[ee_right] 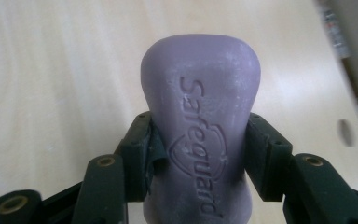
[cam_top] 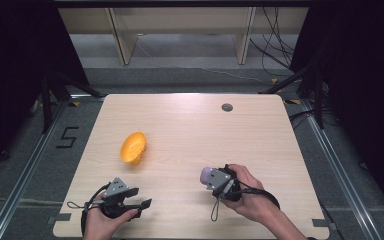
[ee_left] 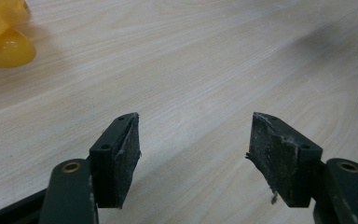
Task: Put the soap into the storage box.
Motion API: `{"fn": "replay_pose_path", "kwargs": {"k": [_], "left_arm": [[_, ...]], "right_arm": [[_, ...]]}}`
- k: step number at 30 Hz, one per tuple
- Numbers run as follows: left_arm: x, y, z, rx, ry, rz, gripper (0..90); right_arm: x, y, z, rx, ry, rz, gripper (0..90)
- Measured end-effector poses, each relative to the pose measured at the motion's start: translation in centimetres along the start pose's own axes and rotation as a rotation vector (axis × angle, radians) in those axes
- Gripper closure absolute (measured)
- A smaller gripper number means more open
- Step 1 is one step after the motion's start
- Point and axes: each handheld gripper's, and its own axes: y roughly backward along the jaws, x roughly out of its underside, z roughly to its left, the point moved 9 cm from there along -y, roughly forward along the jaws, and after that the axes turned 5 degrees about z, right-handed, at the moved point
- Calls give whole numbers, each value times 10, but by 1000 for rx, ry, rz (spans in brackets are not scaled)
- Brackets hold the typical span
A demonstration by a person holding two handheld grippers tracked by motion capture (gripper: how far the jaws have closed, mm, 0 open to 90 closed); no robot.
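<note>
The right tongs [cam_top: 211,176] grasp the soap [ee_right: 200,116], right of the yellow dish [cam_top: 133,147] and not yet in it; the left tongs [cam_top: 141,197] gape empty.

1. Soap bar [ee_right: 200,135] between the right gripper's [ee_right: 200,158] black jaws: pale purple, embossed lettering.
2. Dish [cam_top: 133,147] ahead of the left gripper [cam_top: 139,196]: orange-yellow.
3. Table [cam_top: 190,125] beneath both: light wood grain.
</note>
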Motion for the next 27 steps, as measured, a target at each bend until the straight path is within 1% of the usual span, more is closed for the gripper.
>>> {"fn": "replay_pose_path", "kwargs": {"k": [1,2,3,4,5,6,7,8,9,10,11,12,13,14,15,16,17,18,19,20,21,22,23,24,25,26,27], "left_arm": [[-1,0,-1,-2,1,-8,330],[-1,0,-1,-2,1,-8,331],[1,1,0,-2,-18,14,331],[-1,0,-2,-3,3,-16,330],[0,0,-2,-4,2,-2,332],[-1,-1,-3,-2,13,-17,334],[0,0,-3,-5,-5,-3,334],[0,0,-3,-5,-5,-3,333],[-2,0,-3,-3,-10,-12,333],[-2,0,-3,-3,-10,-12,332],[-3,-1,-4,-1,0,-20,332],[-3,-1,-5,0,2,-22,330],[-4,0,-4,3,-11,-10,329],[-4,0,-4,3,-11,-10,329],[-6,-1,-6,-1,2,-31,329],[-6,2,-6,10,-18,-7,328],[-11,1,-7,11,-5,-39,327],[-14,2,-9,22,4,-47,326],[-18,3,-10,29,2,-56,325],[-22,5,-12,34,-3,-53,324],[-31,9,-16,45,-17,-70,323],[-31,9,-16,45,-17,-70,323],[-36,10,-19,57,-24,-85,322],[-40,11,-20,53,-28,-85,322],[-48,13,-25,72,-38,-96,321],[-48,13,-25,72,-38,-96,321],[-53,13,-28,81,-35,-102,323]], "right_arm": [[-2,4,-4,40,38,-15,502],[-2,4,-4,40,38,-15,502],[-1,7,-4,66,-1,-14,502],[-1,9,-4,76,2,-9,502],[-3,10,-6,91,42,-33,502],[-2,13,-5,120,0,-46,502],[-3,15,-3,119,9,-65,502],[-4,17,-4,133,34,-84,502],[-2,18,-5,150,51,-74,501],[-2,18,-5,150,51,-74,501],[0,20,-5,168,32,-71,502],[-1,20,-2,163,31,-87,502],[1,23,-4,186,77,-93,501],[1,23,-4,186,77,-93,501],[2,24,-2,195,52,-88,501],[1,25,-3,198,96,-90,501],[1,27,-3,213,103,-101,501],[1,28,-2,217,98,-97,501],[2,30,-1,221,75,-90,501],[3,32,-2,241,72,-87,501],[4,33,-1,240,67,-83,501],[4,33,-1,240,67,-83,501],[6,34,1,241,59,-76,501],[6,34,1,241,59,-76,501],[6,36,0,264,80,-88,501],[6,36,0,264,80,-88,501],[8,36,1,266,77,-83,501]]}}
